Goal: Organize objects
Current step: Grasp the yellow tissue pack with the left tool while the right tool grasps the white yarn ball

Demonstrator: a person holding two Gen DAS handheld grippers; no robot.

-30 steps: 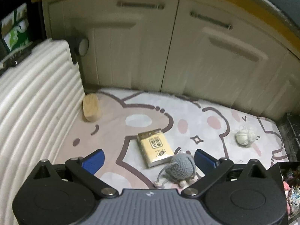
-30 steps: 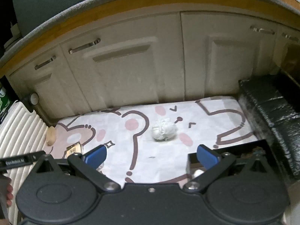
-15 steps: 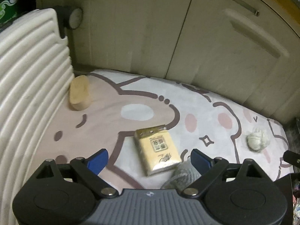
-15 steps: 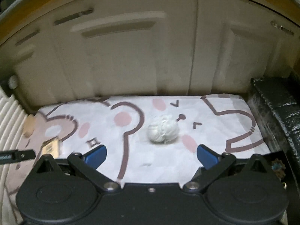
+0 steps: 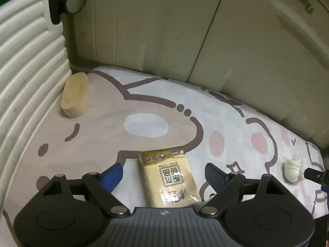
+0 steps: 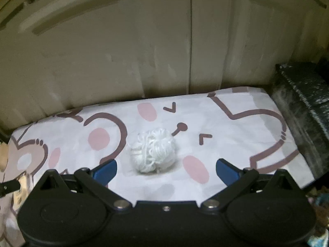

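Observation:
A yellow tissue pack lies on the cartoon-print mat, between the blue fingertips of my open left gripper. A wooden block lies at the mat's far left beside the ribbed white case. A white yarn ball lies on the mat just ahead of my open right gripper; it also shows at the right in the left wrist view. The grey knitted toy is hidden under the left gripper body.
A ribbed white case walls the left side. Cream cabinet doors stand behind the mat. A black wrapped box sits at the right. A dark bin with small items is at the lower right.
Both grippers moved forward and down toward the mat. The tissue pack now sits between the left fingers, the yarn ball is nearer the right fingers, and the grey toy has dropped out of sight.

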